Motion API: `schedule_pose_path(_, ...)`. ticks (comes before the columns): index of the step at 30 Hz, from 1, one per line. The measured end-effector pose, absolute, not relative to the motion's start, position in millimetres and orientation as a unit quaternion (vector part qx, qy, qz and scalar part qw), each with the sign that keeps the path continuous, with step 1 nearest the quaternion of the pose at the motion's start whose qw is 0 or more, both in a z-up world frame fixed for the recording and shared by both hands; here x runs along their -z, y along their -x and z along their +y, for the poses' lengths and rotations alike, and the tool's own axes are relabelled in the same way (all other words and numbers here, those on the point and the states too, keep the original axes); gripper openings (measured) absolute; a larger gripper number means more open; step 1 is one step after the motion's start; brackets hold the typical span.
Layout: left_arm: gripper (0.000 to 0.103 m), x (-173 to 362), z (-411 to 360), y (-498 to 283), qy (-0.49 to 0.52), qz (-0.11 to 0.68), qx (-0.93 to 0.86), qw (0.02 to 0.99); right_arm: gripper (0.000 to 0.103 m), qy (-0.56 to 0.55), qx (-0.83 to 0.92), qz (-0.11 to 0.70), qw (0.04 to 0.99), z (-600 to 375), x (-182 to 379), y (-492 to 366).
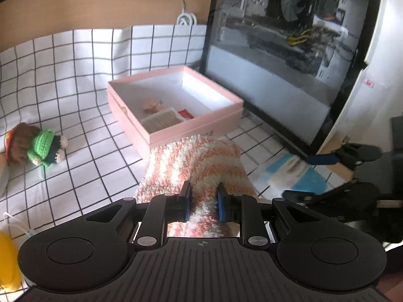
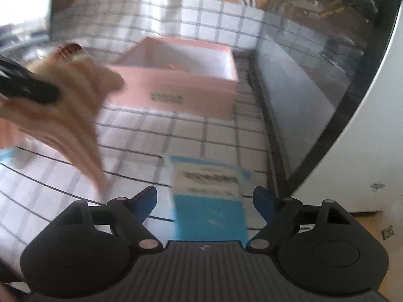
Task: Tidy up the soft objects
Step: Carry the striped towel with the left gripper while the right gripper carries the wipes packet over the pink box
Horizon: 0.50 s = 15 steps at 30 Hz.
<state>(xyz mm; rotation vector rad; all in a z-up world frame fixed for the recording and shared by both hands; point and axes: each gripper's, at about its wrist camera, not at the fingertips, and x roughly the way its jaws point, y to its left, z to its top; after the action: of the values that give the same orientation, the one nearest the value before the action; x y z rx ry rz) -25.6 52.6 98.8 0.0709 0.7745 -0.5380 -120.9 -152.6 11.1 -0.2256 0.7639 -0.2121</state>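
The left gripper (image 1: 203, 200) pinches an orange-and-white striped fuzzy sock (image 1: 199, 161), held just in front of the open pink box (image 1: 191, 128) on the grid-patterned cloth (image 1: 75, 95). The right gripper (image 2: 205, 201) hangs with fingers spread wide over a blue packet (image 2: 210, 216).

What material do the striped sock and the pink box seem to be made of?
Striped sock, held in the left tongs: fluffy chenille-like or fleece yarn, judging by its matte, fuzzy pile. Pink box: probably rigid cardboard with a smooth matte paper covering; its walls are thin and straight with crisp corners.
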Motion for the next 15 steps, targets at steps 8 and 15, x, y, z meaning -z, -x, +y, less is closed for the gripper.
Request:
schedule_pose_path(8, 0.024, -164, 51, 13, 0.009, 0.290, 0.280, 0.915, 0.050, 0.086, 0.063, 0.361, 0.926, -152, -41, 141)
schedule_pose_path(15, 0.035, -191, 43, -98, 0.112, 0.232, 0.228, 0.939, 0.050, 0.101, 0.052, 0.323, 0.939, -136, -61, 131)
